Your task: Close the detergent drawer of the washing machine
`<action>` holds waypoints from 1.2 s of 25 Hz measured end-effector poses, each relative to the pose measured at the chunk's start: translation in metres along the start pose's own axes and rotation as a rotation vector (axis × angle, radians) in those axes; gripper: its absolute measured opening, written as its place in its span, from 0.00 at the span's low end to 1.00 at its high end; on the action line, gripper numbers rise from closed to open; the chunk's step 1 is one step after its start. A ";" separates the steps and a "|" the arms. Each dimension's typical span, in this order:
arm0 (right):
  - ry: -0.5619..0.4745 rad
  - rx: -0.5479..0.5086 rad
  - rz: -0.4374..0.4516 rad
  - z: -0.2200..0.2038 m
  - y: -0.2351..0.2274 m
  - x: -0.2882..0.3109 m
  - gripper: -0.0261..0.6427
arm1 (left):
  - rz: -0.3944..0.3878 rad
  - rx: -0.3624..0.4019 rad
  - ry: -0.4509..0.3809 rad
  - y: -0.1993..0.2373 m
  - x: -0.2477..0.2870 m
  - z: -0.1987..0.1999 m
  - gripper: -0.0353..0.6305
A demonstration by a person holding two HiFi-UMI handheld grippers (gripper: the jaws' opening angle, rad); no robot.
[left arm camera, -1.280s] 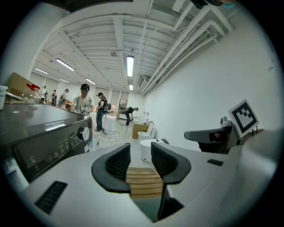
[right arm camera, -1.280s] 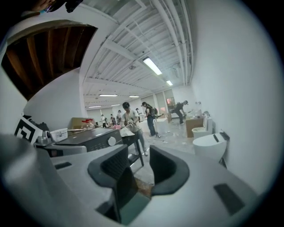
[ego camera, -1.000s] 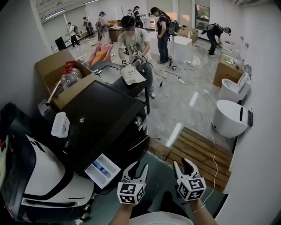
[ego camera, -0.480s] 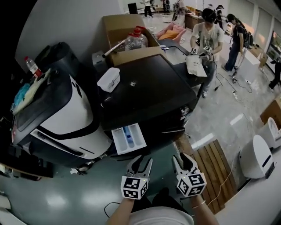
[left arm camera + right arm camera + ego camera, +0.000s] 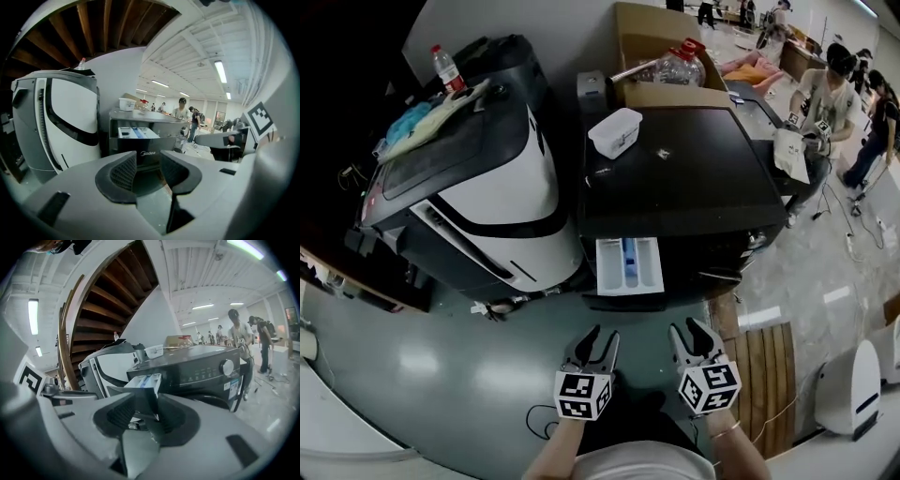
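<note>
Two tools, the left gripper and the right gripper, are being held side by side before the black washing machine, jaws parted and gripping nothing. The white detergent drawer is being shown pulled out from the machine's front, apart from both.

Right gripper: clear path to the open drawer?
Probably yes. The drawer sticks out toward the right gripper, only bare floor lies between them, and its jaws are open and empty.
</note>
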State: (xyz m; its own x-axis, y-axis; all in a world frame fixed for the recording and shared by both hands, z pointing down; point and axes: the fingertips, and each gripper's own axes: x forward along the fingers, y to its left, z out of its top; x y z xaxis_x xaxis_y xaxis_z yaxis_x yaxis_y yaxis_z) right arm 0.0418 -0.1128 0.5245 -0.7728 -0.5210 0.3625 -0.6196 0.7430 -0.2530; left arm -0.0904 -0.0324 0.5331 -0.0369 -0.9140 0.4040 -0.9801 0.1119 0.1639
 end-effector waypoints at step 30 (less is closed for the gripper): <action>0.071 -0.006 -0.148 -0.030 -0.007 0.076 0.25 | -0.014 -0.050 0.048 0.082 0.049 -0.027 0.33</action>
State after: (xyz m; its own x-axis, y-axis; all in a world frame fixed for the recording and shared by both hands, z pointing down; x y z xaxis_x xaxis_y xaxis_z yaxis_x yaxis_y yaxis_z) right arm -0.0084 -0.1445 0.5807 -0.6615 -0.5941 0.4578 -0.7250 0.6628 -0.1873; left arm -0.1676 -0.0573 0.5904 -0.0131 -0.8961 0.4436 -0.9694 0.1201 0.2140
